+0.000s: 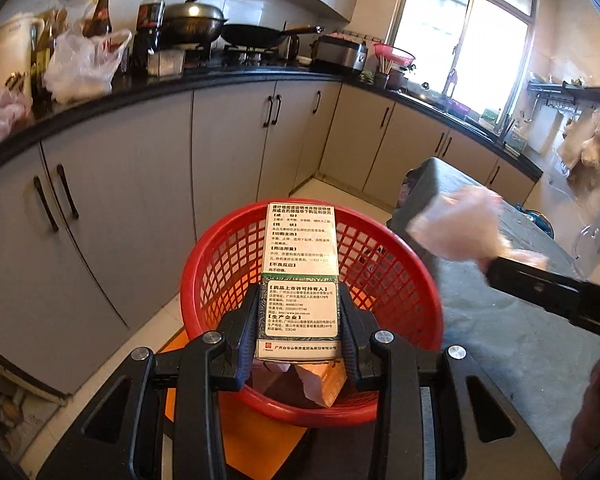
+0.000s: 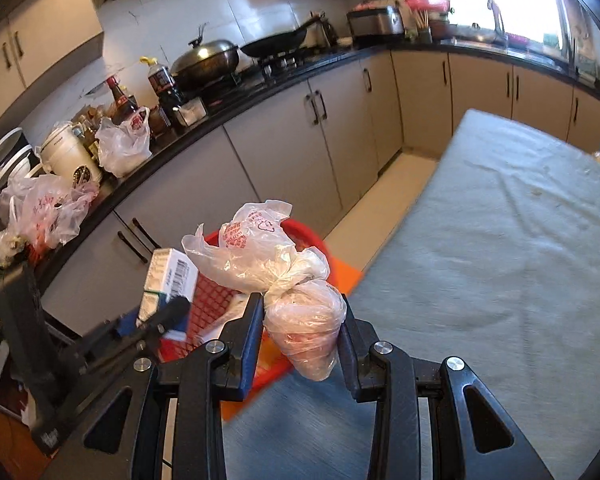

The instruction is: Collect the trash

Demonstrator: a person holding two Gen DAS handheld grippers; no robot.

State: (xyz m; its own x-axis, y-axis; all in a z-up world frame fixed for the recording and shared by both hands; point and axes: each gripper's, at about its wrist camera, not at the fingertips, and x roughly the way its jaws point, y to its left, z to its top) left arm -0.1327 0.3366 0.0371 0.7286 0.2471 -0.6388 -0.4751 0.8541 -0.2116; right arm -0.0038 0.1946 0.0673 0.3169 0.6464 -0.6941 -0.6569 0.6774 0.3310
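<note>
Red plastic lattice: a round waste basket [image 1: 396, 280] is seen on the floor, directly below and ahead of the left jaws, with crumpled paper and an orange scrap already lying at its bottom. A grey cloth-covered desk [image 2: 500, 240] is seen to the right of both sets of jaws; nothing on its near part is left to collect, as far as can be seen.

The left gripper [image 1: 300, 324] is closed on a printed cardboard medicine box [image 1: 300, 240], pinched across its narrow sides near the lower end, so the longer part stands out past the jaws over the basket mouth. The box is judged light, stiff and easily crushed; a grip low on the side walls, as held, is reckoned sound, and a plain release should drop it in.

The right gripper [image 2: 302, 324] is closed on a knotted clear plastic bag [image 2: 296, 300], held around the bulging lower bundle just under the knot, with the loose printed top flaring above the jaws. The bag is judged soft, slippery and light; the knot or the packed bundle is the place to hold, since the loose film would slide out. It is carried beside the basket rim, not yet clearly over the opening.
</note>
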